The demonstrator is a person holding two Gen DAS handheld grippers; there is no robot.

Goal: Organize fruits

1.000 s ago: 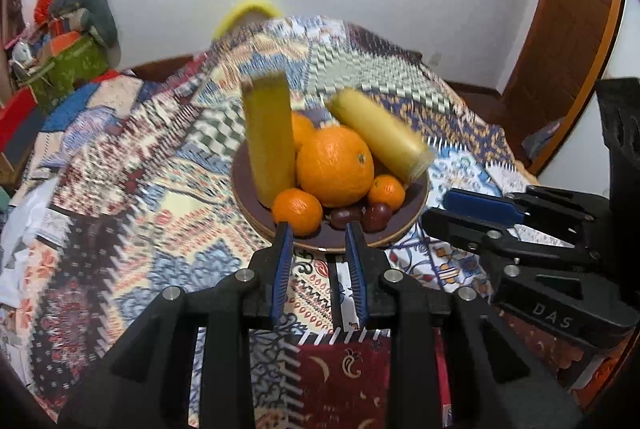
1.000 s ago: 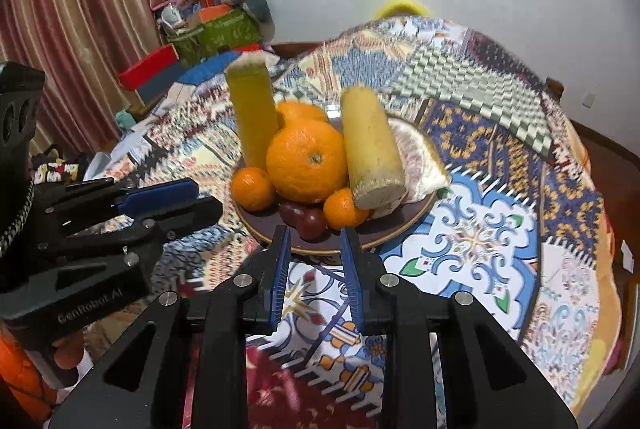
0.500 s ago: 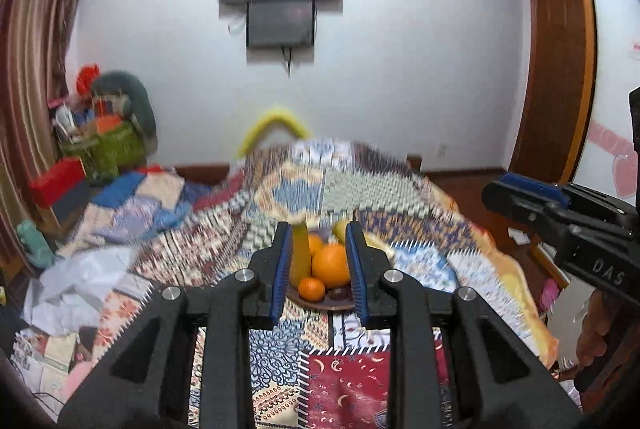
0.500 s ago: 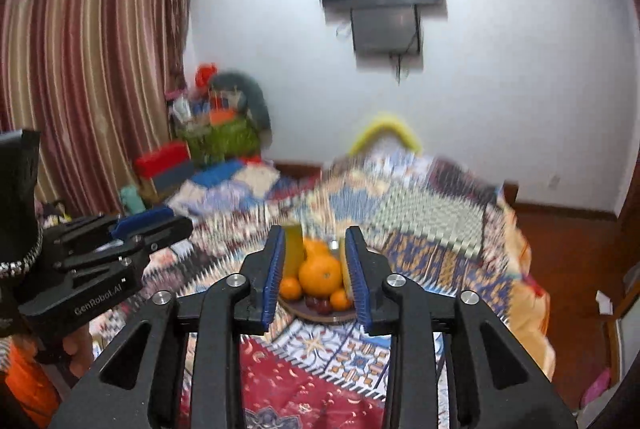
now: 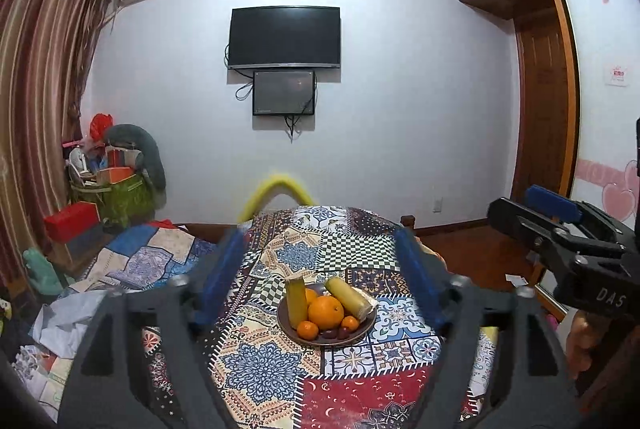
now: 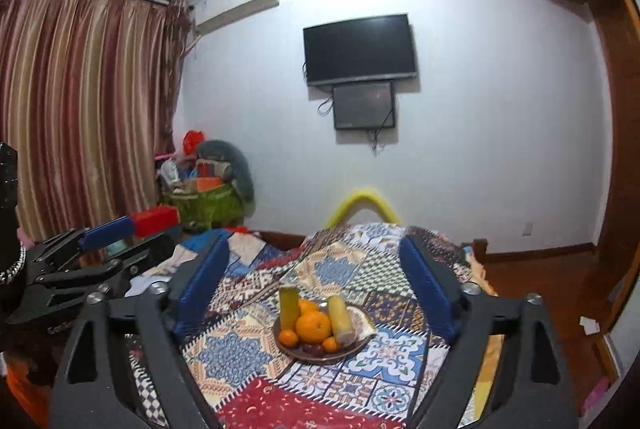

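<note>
- The left gripper [image 5: 320,277] and the right gripper [image 6: 316,281] are both held up and back from the table, each with its blue-padded fingers spread wide and nothing between them.
- In the left wrist view the right gripper shows side-on at the right edge; a hand [image 5: 580,341] grips its handle below.
- The patchwork cloth [image 5: 260,365] covers the table between the tongs and the fruit; no loose fruit shows on it in either view.
- The fruit already lies gathered on the brown plate [image 5: 290,335]: a big orange [image 5: 326,311] in the middle, a small orange [image 5: 307,329] at the front left, another small orange [image 5: 350,322] at the front right, dark fruits [image 5: 334,333] at the front rim.
- Behind them a yellow-green piece [image 5: 296,299] stands upright on the left and a yellow log-shaped piece [image 5: 346,295] leans to the right over something pale; a further orange shows just behind the big one.
- As it lies, this fits a plate just filled and the tongs backing off, or a pile about to be sorted out; the pictures do not settle which.
- Any approach should be slow and from above: the round fruit will roll, and the upright piece looks easy to topple.
- Farther off are a yellow chair back [image 5: 280,189], a dark wall screen [image 5: 284,37], striped curtains [image 6: 80,109] and a cluttered corner.
</note>
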